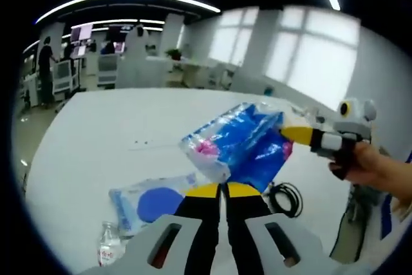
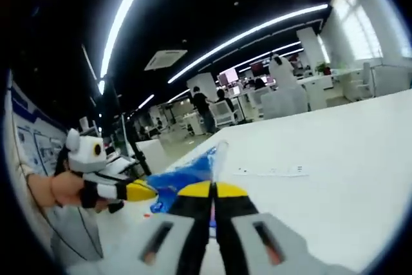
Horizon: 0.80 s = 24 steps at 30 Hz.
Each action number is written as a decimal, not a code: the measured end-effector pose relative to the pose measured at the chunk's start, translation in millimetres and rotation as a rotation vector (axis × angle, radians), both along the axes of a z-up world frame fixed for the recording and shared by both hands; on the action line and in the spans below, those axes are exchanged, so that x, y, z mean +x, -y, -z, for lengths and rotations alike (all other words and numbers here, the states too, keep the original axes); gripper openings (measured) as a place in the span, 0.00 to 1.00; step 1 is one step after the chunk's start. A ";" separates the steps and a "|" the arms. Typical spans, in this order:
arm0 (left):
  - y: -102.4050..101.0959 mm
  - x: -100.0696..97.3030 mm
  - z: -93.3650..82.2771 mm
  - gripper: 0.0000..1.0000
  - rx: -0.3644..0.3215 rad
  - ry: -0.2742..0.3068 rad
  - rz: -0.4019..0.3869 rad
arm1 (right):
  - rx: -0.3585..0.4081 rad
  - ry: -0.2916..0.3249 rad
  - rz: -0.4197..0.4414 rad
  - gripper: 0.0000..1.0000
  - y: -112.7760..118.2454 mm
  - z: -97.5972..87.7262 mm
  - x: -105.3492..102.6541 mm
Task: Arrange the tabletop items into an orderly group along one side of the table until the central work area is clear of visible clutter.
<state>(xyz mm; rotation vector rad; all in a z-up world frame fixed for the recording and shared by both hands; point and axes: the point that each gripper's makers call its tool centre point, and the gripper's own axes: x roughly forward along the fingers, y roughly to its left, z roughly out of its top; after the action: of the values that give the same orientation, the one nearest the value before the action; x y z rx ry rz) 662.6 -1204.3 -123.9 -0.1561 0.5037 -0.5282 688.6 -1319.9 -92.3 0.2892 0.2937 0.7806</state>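
Blue plastic packet point(image 1: 241, 146), crinkled clear film with pink contents: held aloft above the white table point(image 1: 116, 133), pinched at its near edge by the left gripper point(image 1: 223, 189) and at its far right corner by the right gripper point(image 1: 291, 134), jaws of both closed narrow on the film, seemingly to keep it taut for carrying to one side. On the table below: a flat clear pouch with a blue disc point(image 1: 154, 201) near left, a small clear bottle point(image 1: 109, 246) nearer still, a coiled black cable point(image 1: 286, 198) at right. These remain loose and would obstruct a set-down there; far table area lies bare.
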 end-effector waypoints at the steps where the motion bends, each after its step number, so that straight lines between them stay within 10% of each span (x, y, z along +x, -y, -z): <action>1: 4.1 -0.6 -1.3 0.00 -0.003 0.001 0.006 | -0.003 0.003 0.011 0.00 4.5 -0.7 -1.0; 24: 110.5 11.6 -11.6 0.00 -0.001 0.024 0.157 | -0.057 0.007 0.192 0.00 115.9 -0.7 -14.6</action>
<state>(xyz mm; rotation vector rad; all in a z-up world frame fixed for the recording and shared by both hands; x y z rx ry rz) 674.2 -1314.9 -112.3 -0.1115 0.4944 -0.6831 674.0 -1435.8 -91.6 0.2570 0.2763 0.5834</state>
